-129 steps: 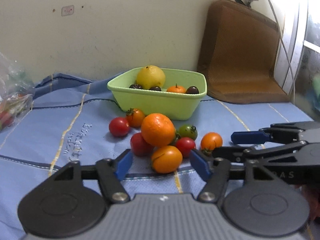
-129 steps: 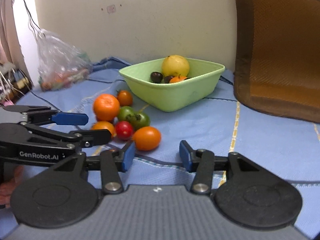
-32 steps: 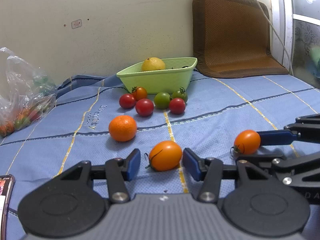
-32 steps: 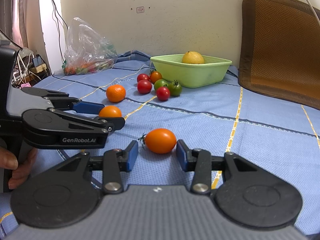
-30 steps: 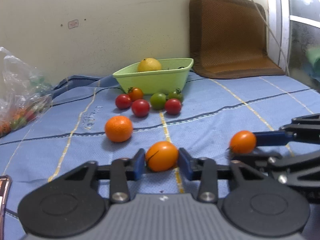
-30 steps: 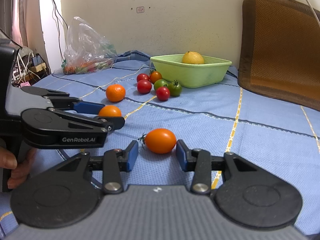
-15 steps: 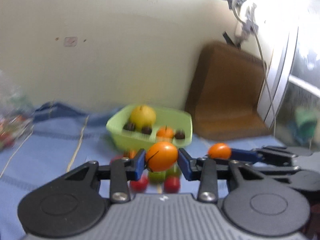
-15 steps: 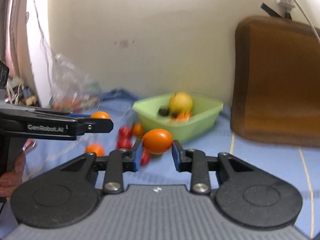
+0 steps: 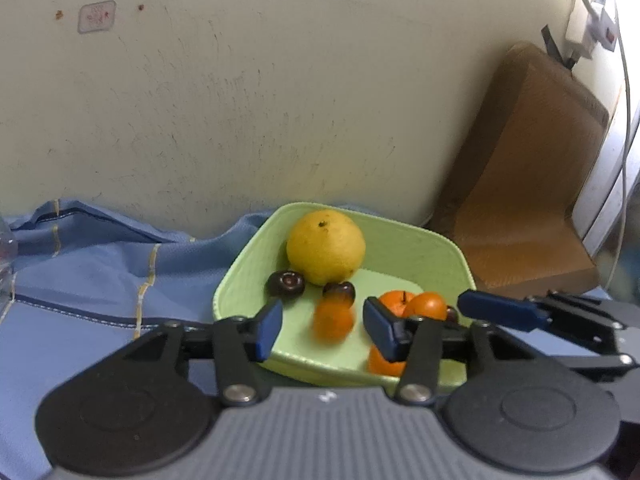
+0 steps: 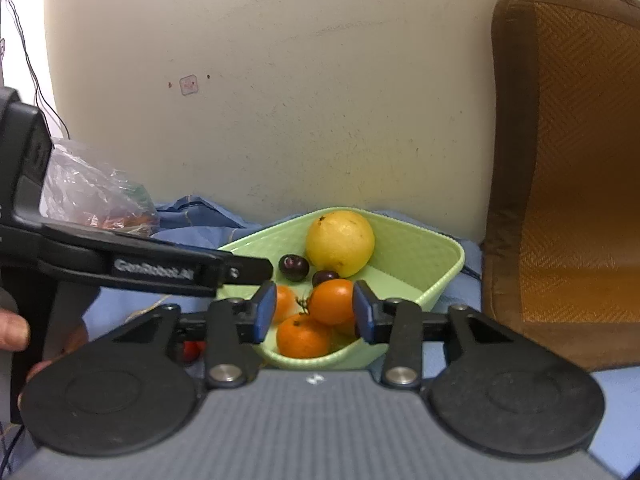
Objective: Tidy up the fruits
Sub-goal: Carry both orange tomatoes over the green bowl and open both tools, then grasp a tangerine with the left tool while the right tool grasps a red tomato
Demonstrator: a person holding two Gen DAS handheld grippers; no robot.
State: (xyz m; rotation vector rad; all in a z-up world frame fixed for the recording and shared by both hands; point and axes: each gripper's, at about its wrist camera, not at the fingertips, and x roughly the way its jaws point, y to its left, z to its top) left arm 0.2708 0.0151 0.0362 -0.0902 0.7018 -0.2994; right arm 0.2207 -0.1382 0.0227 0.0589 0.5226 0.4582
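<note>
A light green bowl (image 9: 448,256) stands against the wall and holds a yellow lemon (image 9: 326,246), dark cherries (image 9: 285,283) and small orange fruits (image 9: 394,302). My left gripper (image 9: 323,330) hovers over the bowl's near rim with its jaws opening. A blurred orange tomato (image 9: 334,320) drops between them, clear of both pads. My right gripper (image 10: 314,312) is over the bowl (image 10: 440,264) too, jaws opening. An orange tomato (image 10: 332,300) sits between them and farther off, with a clear gap to the left pad. It lies above a mandarin (image 10: 302,338).
A brown cushion (image 10: 568,200) leans on the wall just right of the bowl. A plastic bag of fruit (image 10: 92,200) lies on the blue cloth (image 9: 80,280) at the left. A red tomato (image 10: 192,348) shows below my left gripper's arm. A hand (image 10: 12,332) holds that gripper.
Both grippers rose from the cloth and travelled to the bowl, each carrying an orange tomato. Their jaws have since widened and both tomatoes have left the pads.
</note>
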